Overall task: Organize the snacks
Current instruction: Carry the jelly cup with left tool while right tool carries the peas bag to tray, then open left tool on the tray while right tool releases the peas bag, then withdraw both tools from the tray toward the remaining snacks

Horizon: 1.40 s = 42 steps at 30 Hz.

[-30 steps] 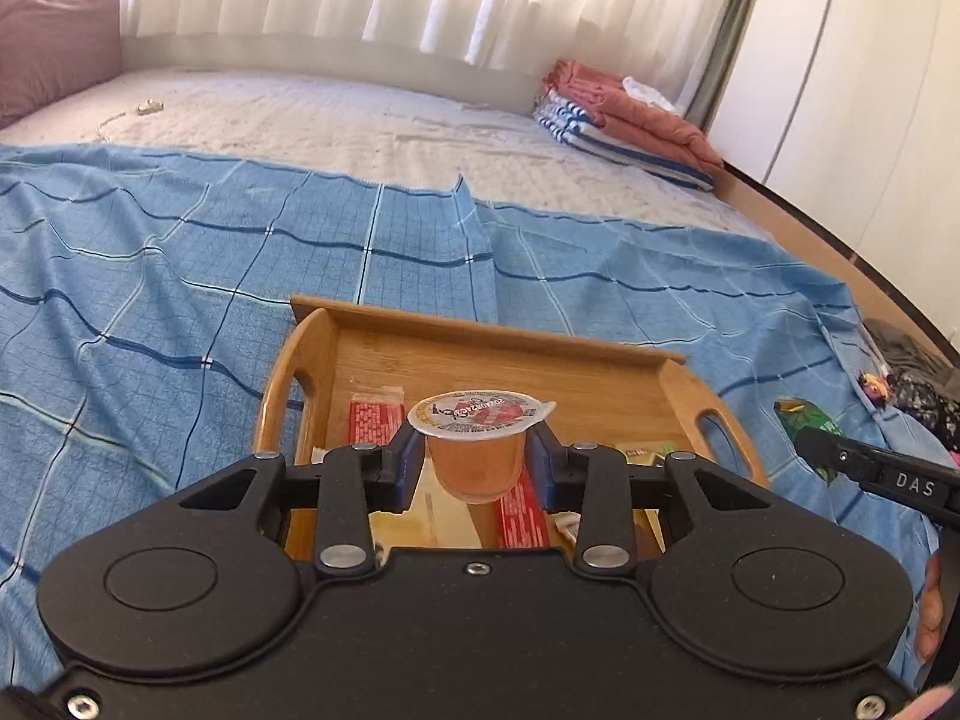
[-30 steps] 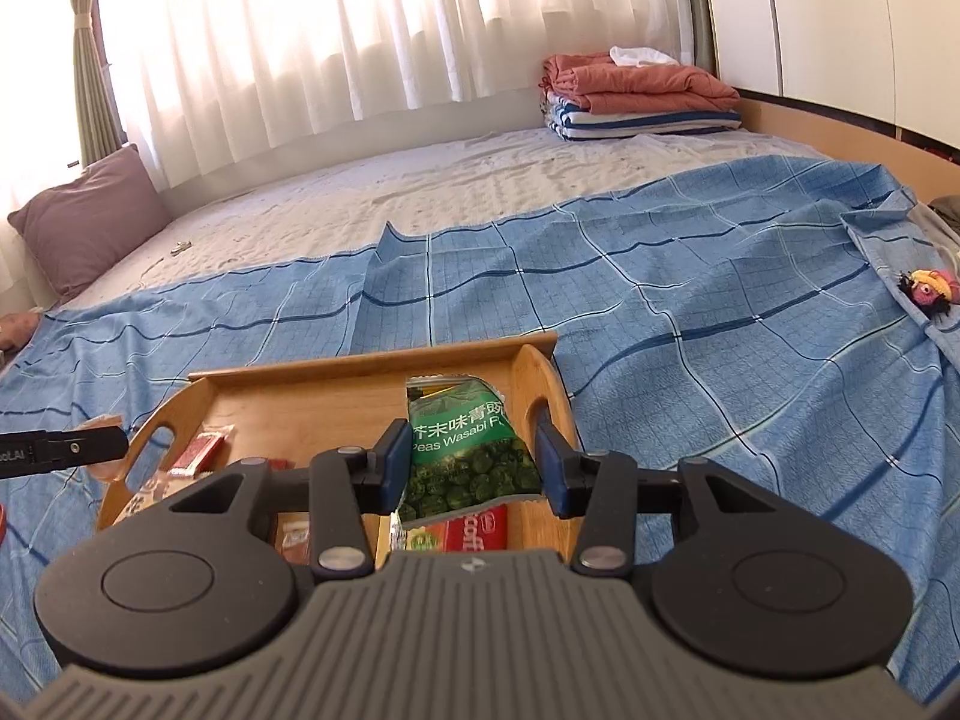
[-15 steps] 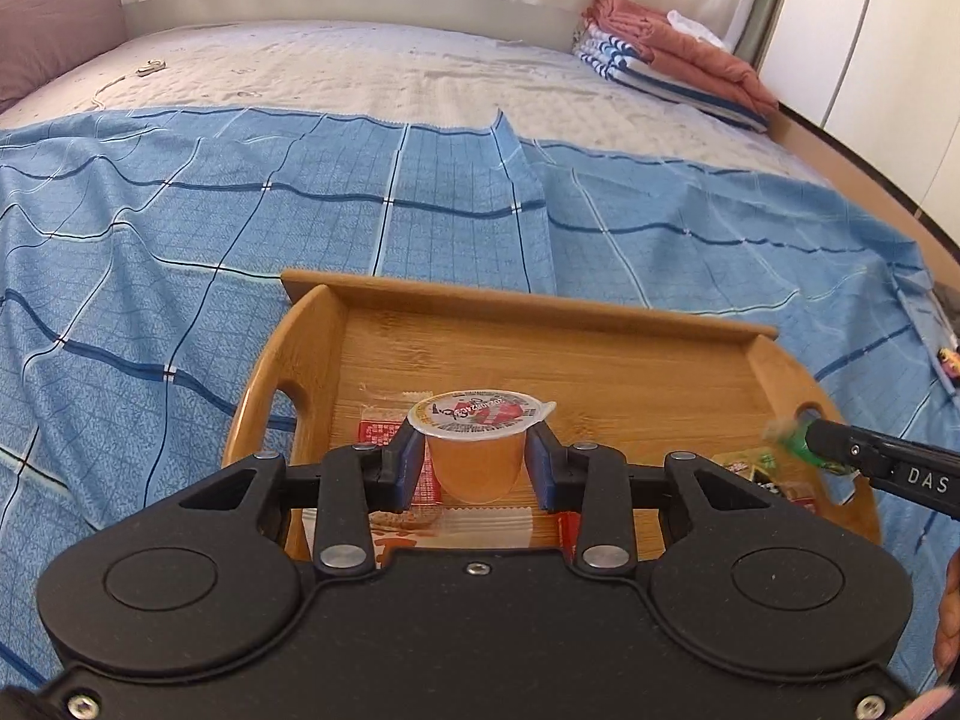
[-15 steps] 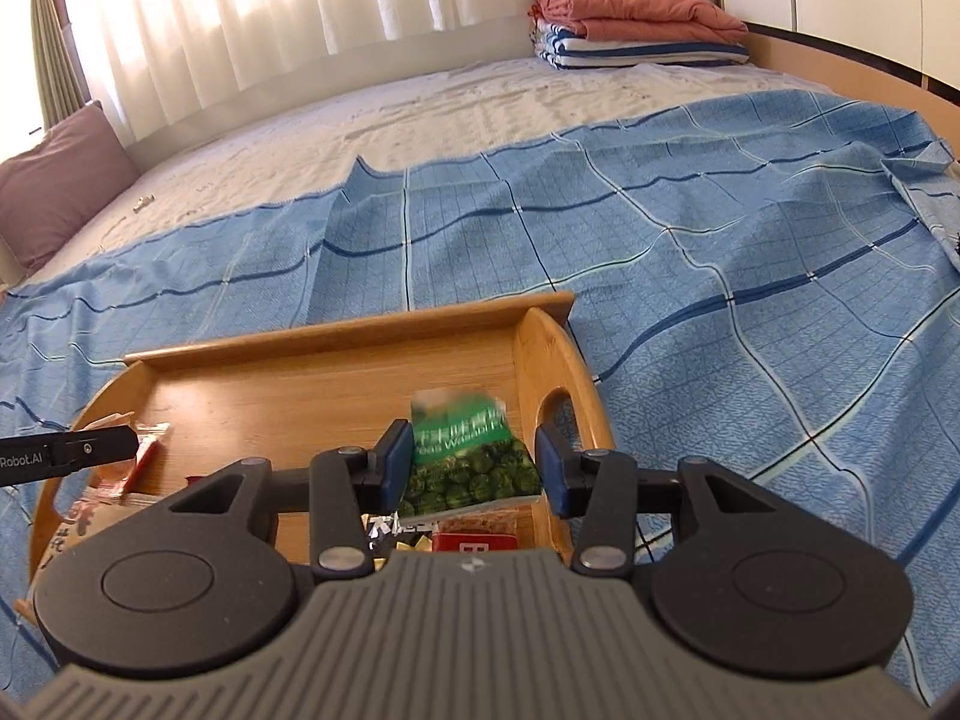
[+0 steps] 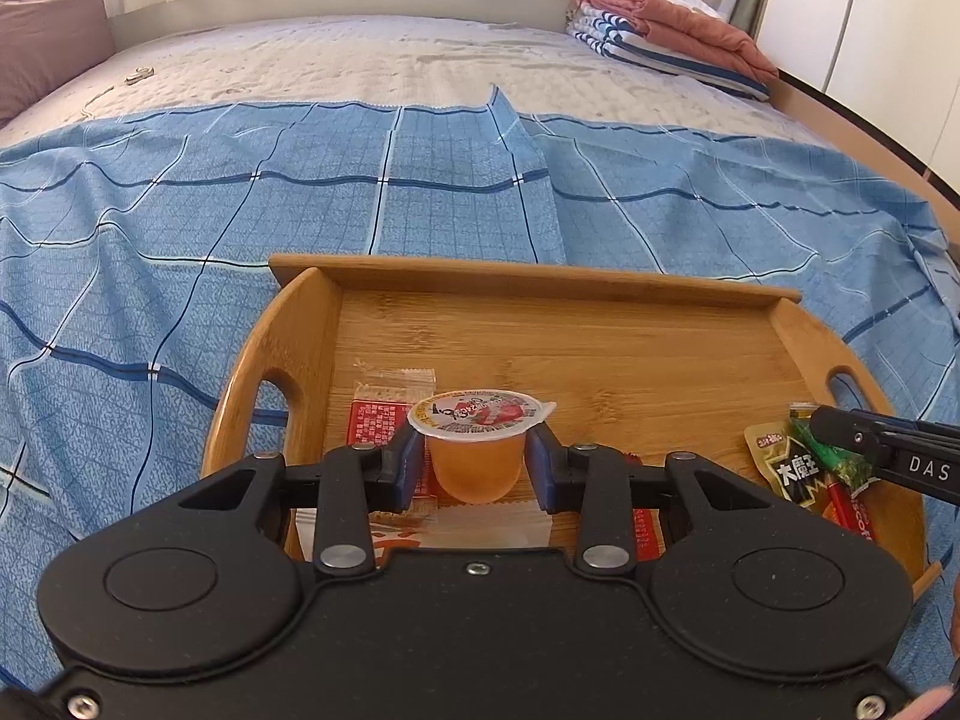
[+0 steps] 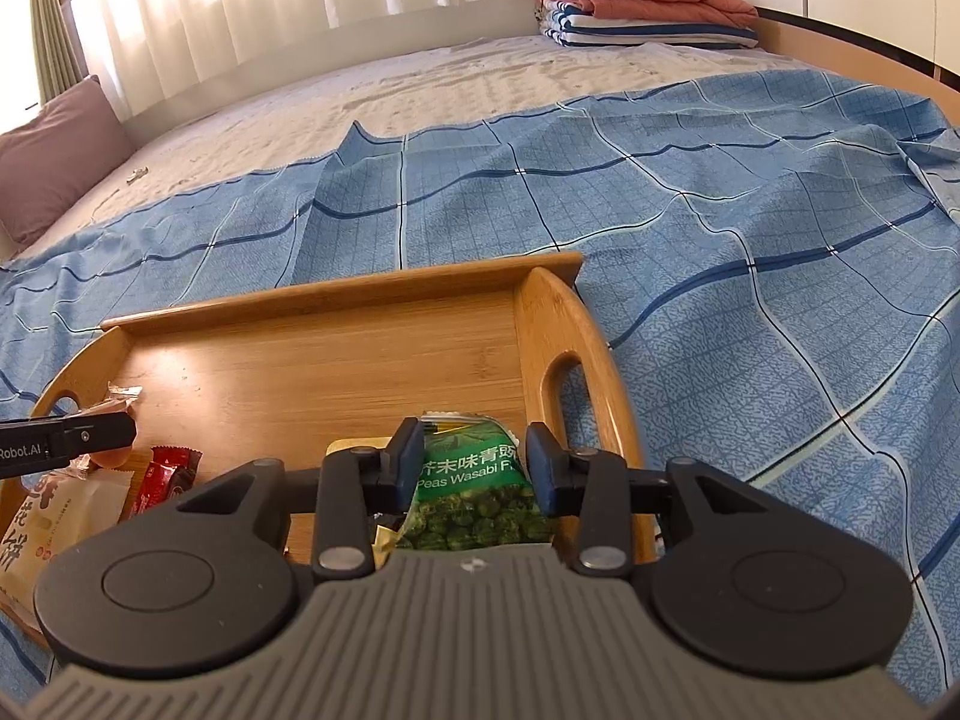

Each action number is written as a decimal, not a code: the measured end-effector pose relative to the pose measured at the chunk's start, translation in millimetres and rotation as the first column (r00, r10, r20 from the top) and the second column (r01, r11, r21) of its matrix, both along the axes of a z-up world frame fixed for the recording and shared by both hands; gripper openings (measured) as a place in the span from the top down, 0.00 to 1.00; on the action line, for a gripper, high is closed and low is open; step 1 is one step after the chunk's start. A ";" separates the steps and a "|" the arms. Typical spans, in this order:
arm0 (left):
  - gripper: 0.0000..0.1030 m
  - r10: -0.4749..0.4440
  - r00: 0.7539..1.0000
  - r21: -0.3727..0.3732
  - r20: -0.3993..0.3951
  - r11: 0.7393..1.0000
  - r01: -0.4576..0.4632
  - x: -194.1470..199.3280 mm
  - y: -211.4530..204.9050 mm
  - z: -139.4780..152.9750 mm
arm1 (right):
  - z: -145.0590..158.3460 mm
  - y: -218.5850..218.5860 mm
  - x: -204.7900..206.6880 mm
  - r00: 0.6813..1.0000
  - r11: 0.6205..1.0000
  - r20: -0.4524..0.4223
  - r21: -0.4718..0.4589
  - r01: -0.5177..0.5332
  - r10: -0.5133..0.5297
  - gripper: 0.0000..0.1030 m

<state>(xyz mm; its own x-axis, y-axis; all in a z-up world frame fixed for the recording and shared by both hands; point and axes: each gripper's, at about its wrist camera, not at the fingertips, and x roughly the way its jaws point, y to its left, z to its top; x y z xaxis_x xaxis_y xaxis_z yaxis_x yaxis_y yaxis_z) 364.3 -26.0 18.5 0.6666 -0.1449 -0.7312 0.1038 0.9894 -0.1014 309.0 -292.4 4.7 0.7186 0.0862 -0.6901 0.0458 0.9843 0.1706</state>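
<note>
A wooden tray (image 5: pixel 540 279) with handle slots lies on a blue checked sheet; it also shows in the right wrist view (image 6: pixel 336 300). My left gripper (image 5: pixel 475 468) is shut on an orange jelly cup (image 5: pixel 477 450) just above the tray's near left part, over a red packet (image 5: pixel 375 426). My right gripper (image 6: pixel 474 468) is shut on a green wasabi peas bag (image 6: pixel 474 492) low over the tray's right end, and shows from the left wrist view (image 5: pixel 888 450). Several snack packets (image 5: pixel 786 462) lie in the tray beneath it.
The blue sheet (image 5: pixel 180 228) covers the near half of a bed. Folded blankets (image 6: pixel 642 6) sit at the far right corner, a mauve pillow (image 6: pixel 54 150) at the far left. A pale biscuit pack (image 6: pixel 54 510) and red wrapper (image 6: pixel 168 474) lie at the tray's left end.
Both grippers have moved down and forward over the tray, each keeping its snack. The tray looks larger and closer in both views.
</note>
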 end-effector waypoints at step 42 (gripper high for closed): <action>0.04 -0.161 0.972 0.011 0.174 0.987 0.161 -224.3 20.9 31.3 | 35.4 46.2 -191.6 0.965 0.978 0.173 -0.104 -0.180 0.196 0.08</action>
